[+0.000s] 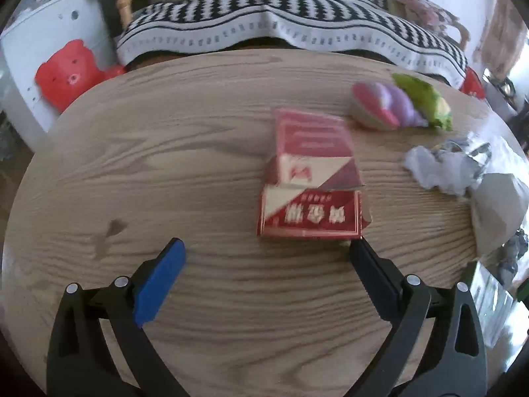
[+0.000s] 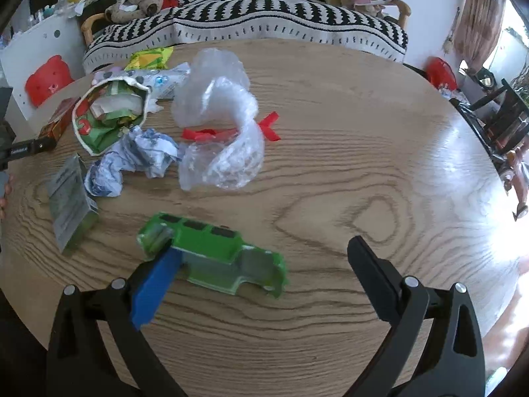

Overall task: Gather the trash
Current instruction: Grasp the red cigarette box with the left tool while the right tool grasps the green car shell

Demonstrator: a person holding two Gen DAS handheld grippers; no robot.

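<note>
In the left wrist view a red and white cigarette pack (image 1: 312, 178) lies open on the round wooden table (image 1: 165, 165), just ahead of my open, empty left gripper (image 1: 264, 248), whose right finger (image 1: 367, 264) nearly touches it. Crumpled white paper (image 1: 436, 168) lies to the right. In the right wrist view my right gripper (image 2: 264, 248) is open and empty. A green toy car shell (image 2: 215, 254) lies against its blue-padded left finger (image 2: 158, 281). Clear plastic wrap (image 2: 221, 125), a red ribbon (image 2: 228, 132), crumpled paper (image 2: 139, 158) and an open paper cup with scraps (image 2: 109, 115) lie further off.
A pink, purple and green wrapper (image 1: 403, 102) lies at the far right of the table. A grey leaflet box (image 2: 71, 205) and a yellow-green packet (image 2: 148, 58) lie at the left. A black-and-white patterned sofa (image 2: 264, 13) stands behind the table. A dark chair (image 2: 502, 122) is at right.
</note>
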